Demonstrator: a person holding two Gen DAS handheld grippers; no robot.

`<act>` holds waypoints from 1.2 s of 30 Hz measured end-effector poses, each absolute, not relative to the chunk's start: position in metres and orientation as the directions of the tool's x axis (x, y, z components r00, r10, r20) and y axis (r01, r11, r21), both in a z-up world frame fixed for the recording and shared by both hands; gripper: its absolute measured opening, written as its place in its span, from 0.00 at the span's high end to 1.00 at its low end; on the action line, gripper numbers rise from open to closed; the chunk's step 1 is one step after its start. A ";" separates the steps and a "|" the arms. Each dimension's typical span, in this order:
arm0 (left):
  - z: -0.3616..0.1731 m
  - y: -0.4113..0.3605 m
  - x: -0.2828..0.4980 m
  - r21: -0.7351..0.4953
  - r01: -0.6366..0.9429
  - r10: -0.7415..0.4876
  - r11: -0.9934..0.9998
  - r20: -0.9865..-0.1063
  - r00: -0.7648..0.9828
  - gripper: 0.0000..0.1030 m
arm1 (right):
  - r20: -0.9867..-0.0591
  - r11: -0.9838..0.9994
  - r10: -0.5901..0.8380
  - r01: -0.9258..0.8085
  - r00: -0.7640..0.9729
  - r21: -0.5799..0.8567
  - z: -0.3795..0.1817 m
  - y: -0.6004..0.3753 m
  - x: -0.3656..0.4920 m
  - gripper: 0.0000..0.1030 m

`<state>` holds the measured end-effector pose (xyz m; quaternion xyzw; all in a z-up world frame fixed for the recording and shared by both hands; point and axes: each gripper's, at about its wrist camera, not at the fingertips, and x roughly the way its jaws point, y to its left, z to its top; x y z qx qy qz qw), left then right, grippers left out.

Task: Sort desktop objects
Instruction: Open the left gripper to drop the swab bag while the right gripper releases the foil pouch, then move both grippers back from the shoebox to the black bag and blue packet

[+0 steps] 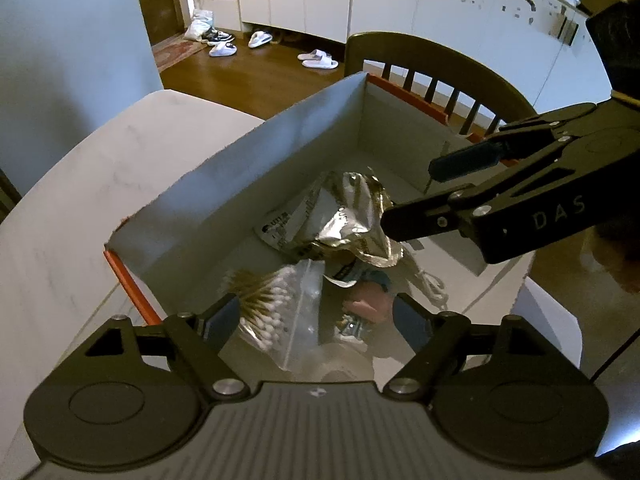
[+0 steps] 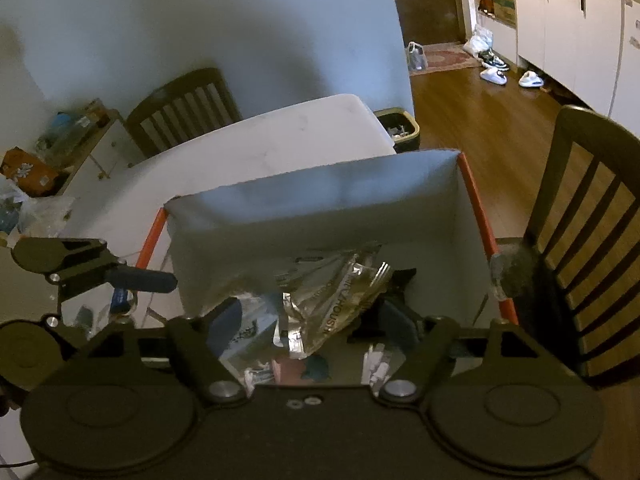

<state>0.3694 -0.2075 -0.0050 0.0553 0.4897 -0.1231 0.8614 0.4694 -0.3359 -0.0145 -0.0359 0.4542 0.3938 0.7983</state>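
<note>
A grey cardboard box [image 1: 240, 184] with orange outer edges stands on the white table [image 1: 80, 220]. Inside lie a crumpled silver foil packet [image 1: 344, 220], a clear bag of cotton swabs [image 1: 272, 308], a pink item [image 1: 368, 304] and a white cord [image 1: 428, 280]. My left gripper [image 1: 316, 320] hovers open above the swab bag with nothing between its fingers. My right gripper [image 1: 410, 196] reaches in from the right, open, its lower fingertip against the foil. In the right wrist view the foil packet [image 2: 328, 304] lies loose between the wide-apart fingers of my right gripper [image 2: 312, 322].
A dark wooden chair [image 1: 420, 52] stands just behind the box [image 2: 320, 200]; a second chair [image 2: 180, 104] is at the table's far side [image 2: 280, 136]. A waste bin [image 2: 400, 128] sits on the floor. A cluttered shelf [image 2: 40, 160] is at the left. Slippers [image 1: 320, 60] lie on the floor.
</note>
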 end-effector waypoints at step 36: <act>0.026 -0.161 0.269 -0.122 0.075 -0.142 0.990 -0.770 0.622 0.08 | -0.677 0.605 0.648 -0.776 0.350 0.178 0.038 -0.301 0.383 0.17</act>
